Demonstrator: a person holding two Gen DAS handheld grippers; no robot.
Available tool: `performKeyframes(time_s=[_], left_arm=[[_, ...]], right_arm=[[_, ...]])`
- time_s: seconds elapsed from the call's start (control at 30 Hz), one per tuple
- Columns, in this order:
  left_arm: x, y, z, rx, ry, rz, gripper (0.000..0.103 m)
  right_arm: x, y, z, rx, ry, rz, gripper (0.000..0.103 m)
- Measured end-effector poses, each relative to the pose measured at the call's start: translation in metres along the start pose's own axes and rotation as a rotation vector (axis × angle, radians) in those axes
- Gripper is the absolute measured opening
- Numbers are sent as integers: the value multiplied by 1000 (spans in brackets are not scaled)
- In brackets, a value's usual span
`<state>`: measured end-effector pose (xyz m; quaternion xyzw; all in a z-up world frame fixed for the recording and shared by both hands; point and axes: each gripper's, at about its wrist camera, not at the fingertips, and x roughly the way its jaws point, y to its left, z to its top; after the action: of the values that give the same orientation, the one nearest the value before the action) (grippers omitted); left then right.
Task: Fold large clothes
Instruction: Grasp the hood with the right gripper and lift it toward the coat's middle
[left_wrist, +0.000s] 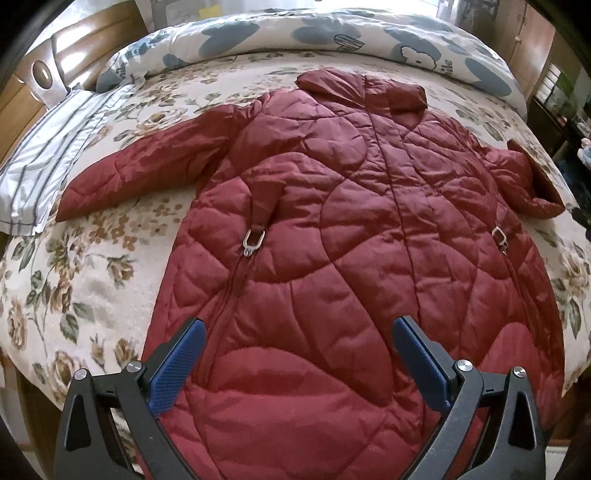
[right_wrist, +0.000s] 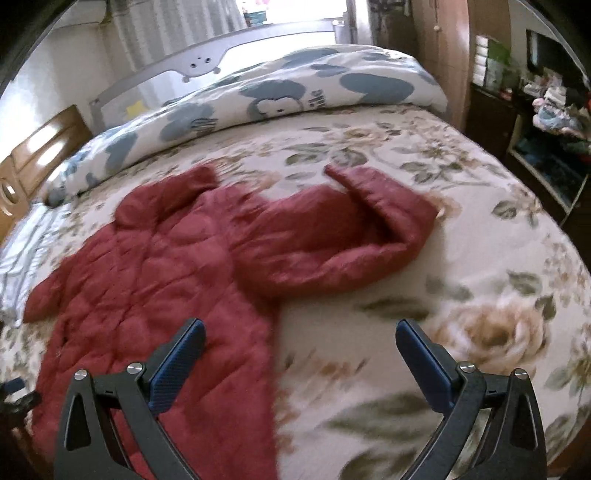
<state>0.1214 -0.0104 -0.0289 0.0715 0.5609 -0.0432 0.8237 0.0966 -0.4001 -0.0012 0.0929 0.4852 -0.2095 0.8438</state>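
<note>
A long dark-red quilted coat (left_wrist: 332, 236) lies spread flat on the floral bedspread (left_wrist: 74, 295), collar toward the far side. Its left sleeve (left_wrist: 140, 170) stretches out to the left. Its right sleeve (left_wrist: 524, 181) is bent back on itself. My left gripper (left_wrist: 299, 328) is open and empty above the coat's lower part. In the right wrist view the coat (right_wrist: 147, 266) lies to the left and its bent right sleeve (right_wrist: 332, 236) lies ahead. My right gripper (right_wrist: 300, 330) is open and empty above the coat's right edge and the bedspread (right_wrist: 480, 258).
A rolled white and blue duvet (left_wrist: 332, 33) lies along the far side of the bed, also in the right wrist view (right_wrist: 277, 96). A striped pillow (left_wrist: 48, 155) lies at the left by a wooden headboard (left_wrist: 33, 77). Dark shelves with clutter (right_wrist: 546, 110) stand at the right.
</note>
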Motion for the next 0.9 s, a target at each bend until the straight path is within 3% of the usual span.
performKeyframes(time_s=[0.13,0.3,0.47,0.53,0.6,0.7,0.8,0.9], left_arm=[[12,1,11,-10,48,5,102],[23,2,24,-20,44,3,102],[37,0,33,-24,61,15,102],[42,0,36,-30,66,13,102],[46,0,38,-31,73,17,102],[53,-1,41,-35,73,14,102],[58,0,43,-28,60,23,101],[61,-1,42,-14,38,54,101]], right_arm=[[26,-20,30,-6,-11,-80,97],[68,-47,64,10,9,-176,83],[112,-61,84,-16,54,-246,81],[126,-66,86,-16,71,-258,70],[136,-73,86,4,83,-241,49],[133,-76,86,19,66,-215,28],[121,-71,86,25,42,-181,17],[103,-63,84,42,14,-117,15]])
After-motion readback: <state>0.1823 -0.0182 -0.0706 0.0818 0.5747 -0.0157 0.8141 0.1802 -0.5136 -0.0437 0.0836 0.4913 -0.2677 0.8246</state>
